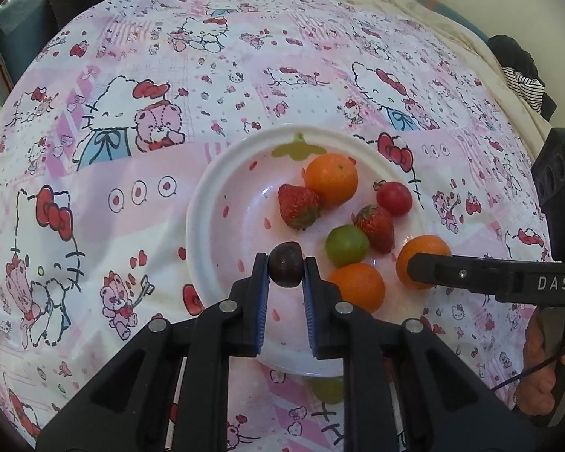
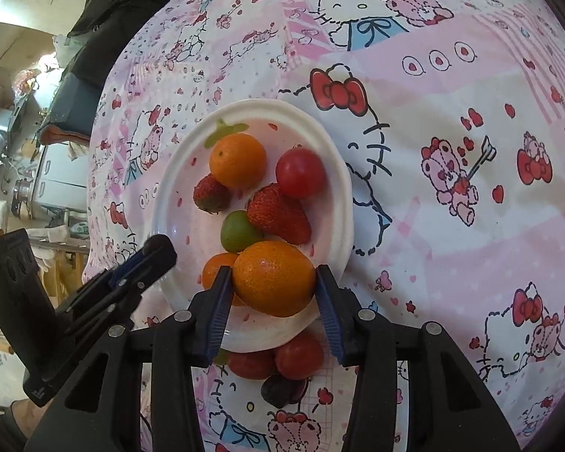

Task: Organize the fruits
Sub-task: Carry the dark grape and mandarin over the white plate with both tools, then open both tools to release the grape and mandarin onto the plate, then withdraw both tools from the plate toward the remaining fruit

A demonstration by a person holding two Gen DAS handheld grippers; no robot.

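Note:
A white plate (image 1: 207,203) on the patterned cloth holds two strawberries (image 1: 297,205), oranges (image 1: 331,177), a red tomato (image 1: 394,197) and a green fruit (image 1: 346,245). My left gripper (image 1: 285,269) is shut on a dark purple grape (image 1: 286,268), just above the plate's near part. My right gripper (image 2: 273,282) is shut on an orange (image 2: 273,277) over the plate's (image 2: 335,196) near edge; it also shows in the left wrist view (image 1: 423,260). The left gripper's fingers (image 2: 150,260) appear at left.
Beyond the plate's near rim lie two red fruits (image 2: 297,354), a dark grape (image 2: 280,390) and a green grape (image 1: 327,388) on the cloth (image 1: 132,150). Dark clothing (image 1: 519,67) and furniture (image 2: 37,150) lie past the table's edges.

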